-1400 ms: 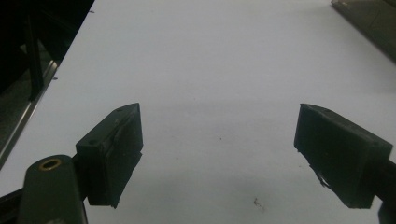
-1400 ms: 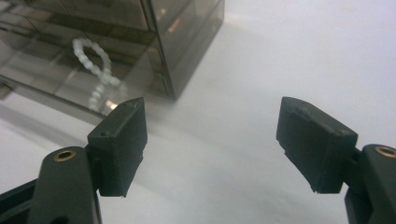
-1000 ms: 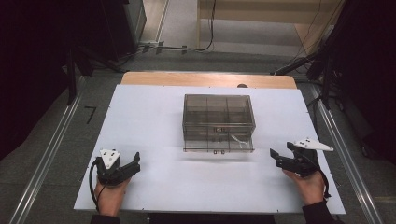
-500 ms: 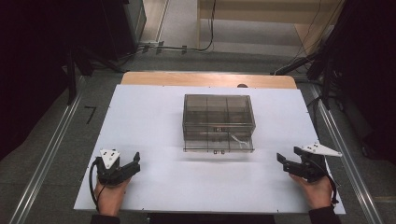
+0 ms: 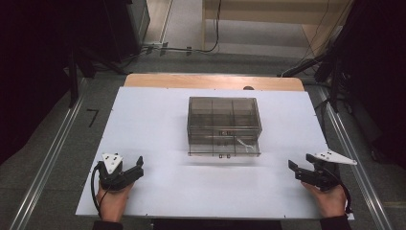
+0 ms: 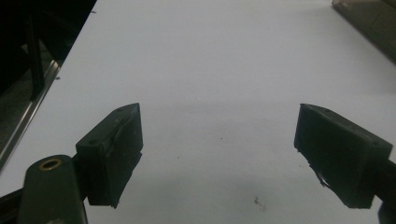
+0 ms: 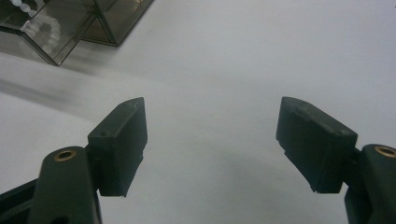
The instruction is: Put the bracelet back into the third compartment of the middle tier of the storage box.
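Smoky see-through plastic makes up the box (image 5: 224, 125) that sits in the middle of the white bench (image 5: 158, 120). It has little rooms inside, and its bottom drawer sticks out a bit toward you. Something white and beady lies in that drawer at the right end; you see it in the right gripper view too, but it is too small to name.

Your left claw (image 5: 138, 170) rests at about 7 o'clock from the box, near the front edge of the bench. Its jaws are spread wide with nothing between them. In the left gripper view a corner of the box (image 6: 369, 18) peeks in at 1 o'clock, well apart from the claw.

Your right claw (image 5: 293, 168) rests at about 4 o'clock from the box, near the bench's right edge. Its jaws are spread wide too, and they hold nothing. In the right gripper view the box (image 7: 70, 23) sits at 11 o'clock, apart from the jaws.
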`<state>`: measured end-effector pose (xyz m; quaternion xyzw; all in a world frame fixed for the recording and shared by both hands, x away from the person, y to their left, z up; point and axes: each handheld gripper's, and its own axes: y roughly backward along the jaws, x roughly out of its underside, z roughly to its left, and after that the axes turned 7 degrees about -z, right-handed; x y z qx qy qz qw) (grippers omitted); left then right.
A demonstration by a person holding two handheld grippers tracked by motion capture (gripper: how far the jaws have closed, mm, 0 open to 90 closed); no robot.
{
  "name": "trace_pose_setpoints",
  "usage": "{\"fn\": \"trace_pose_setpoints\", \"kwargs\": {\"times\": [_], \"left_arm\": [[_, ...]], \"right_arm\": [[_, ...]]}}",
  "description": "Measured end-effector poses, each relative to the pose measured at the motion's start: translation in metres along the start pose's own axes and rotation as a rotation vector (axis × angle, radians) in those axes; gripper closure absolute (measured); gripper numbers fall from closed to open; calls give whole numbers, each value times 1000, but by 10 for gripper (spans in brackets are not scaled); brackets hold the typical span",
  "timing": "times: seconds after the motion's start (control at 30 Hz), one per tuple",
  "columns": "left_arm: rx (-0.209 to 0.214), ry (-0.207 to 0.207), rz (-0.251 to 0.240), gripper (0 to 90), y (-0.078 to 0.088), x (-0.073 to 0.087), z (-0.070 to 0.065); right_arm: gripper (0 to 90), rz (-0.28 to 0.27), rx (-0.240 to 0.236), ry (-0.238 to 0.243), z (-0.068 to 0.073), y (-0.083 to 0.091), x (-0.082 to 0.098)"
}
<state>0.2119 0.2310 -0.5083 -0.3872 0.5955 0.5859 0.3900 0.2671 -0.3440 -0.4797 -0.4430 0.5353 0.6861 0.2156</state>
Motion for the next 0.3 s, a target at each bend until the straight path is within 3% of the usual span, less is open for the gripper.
{"fn": "trace_pose_setpoints", "kwargs": {"times": [0.3], "left_arm": [[4,-2,1,157,-1,0,-2]], "right_arm": [[229,7,9,-15,-7,6,5]]}}
